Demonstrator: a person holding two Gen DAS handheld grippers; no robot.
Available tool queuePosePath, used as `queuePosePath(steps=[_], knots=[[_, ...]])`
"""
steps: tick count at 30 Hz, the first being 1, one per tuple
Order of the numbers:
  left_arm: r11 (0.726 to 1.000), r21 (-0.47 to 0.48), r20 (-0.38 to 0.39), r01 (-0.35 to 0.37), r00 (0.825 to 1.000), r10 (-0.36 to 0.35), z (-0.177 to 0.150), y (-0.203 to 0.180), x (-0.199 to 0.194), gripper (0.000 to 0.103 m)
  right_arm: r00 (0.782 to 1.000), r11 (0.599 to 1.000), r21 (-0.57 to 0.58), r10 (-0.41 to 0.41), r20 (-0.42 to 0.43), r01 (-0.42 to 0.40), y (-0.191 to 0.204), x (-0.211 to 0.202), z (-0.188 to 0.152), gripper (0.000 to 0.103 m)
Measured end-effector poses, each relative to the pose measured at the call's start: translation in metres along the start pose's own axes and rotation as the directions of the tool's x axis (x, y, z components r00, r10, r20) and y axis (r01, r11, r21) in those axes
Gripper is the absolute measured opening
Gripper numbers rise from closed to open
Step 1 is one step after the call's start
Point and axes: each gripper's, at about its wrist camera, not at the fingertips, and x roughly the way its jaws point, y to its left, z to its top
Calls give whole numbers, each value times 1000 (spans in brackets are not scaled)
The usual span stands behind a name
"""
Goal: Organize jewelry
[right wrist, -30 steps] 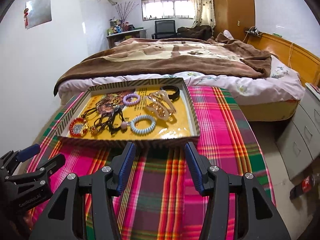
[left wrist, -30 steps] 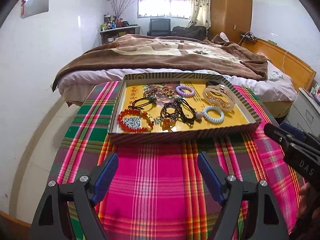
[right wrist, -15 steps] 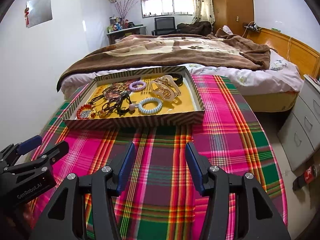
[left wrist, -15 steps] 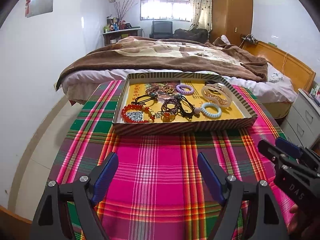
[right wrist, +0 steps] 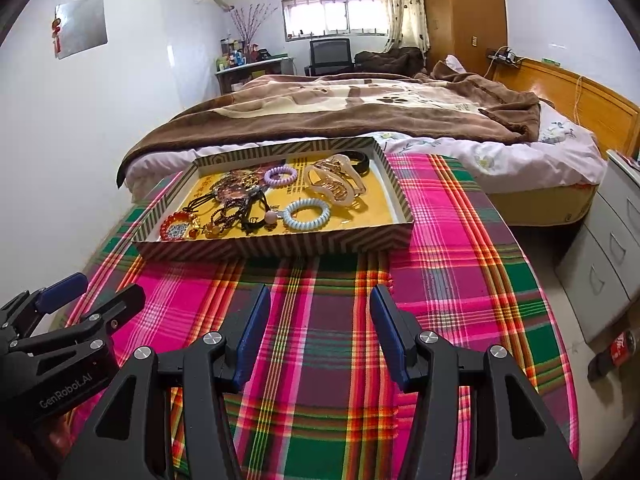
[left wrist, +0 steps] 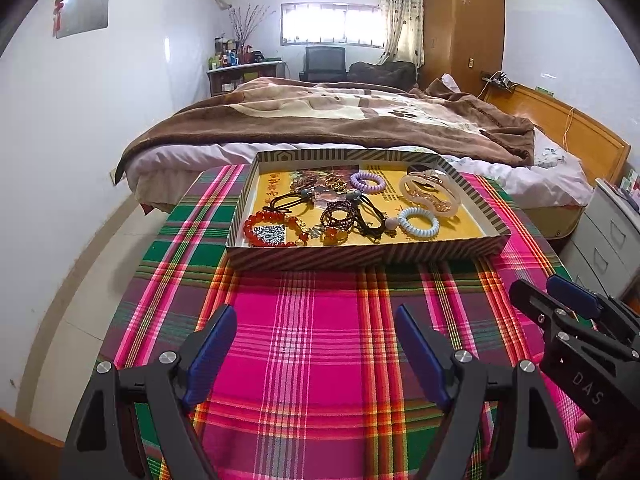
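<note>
We've got both tongs, left (left wrist: 316,354) and right (right wrist: 318,334), wide and empty, jewelry (left wrist: 340,212) all in the tray (left wrist: 360,254) ahead, so sorted or not, can't say.

tangled dark cords and beads (left wrist: 340,216) in the tray overlapping so single pieces can't be separated, black band (right wrist: 360,162) half hidden behind the hair claw (right wrist: 334,184), printed text on the tray floor (left wrist: 276,192) unreadable, red bottle (right wrist: 618,350) cut by the lens edge
</note>
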Motion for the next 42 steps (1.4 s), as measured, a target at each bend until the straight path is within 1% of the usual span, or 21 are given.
queuePosePath(steps=[6,10,16,42], knots=[[1000,-2,-5,6,1000,-6,-1,-1,1,81,1000,1000,-1,3,-2,-3,1,0,0,52],[1000,6,-9,-13,1000,14,0,-2,1,81,1000,1000,-2,5,-2,-5,1,0,0,52],[1000,-2,-5,-4,1000,4,-1,-2,1,81,1000,1000,-2,4,-3,-4,1,0,0,52],[1000,-10,-1,-15,1000,15,-3,0,2,81,1000,1000,-3,6,-1,-6,3,-1,-1,52]])
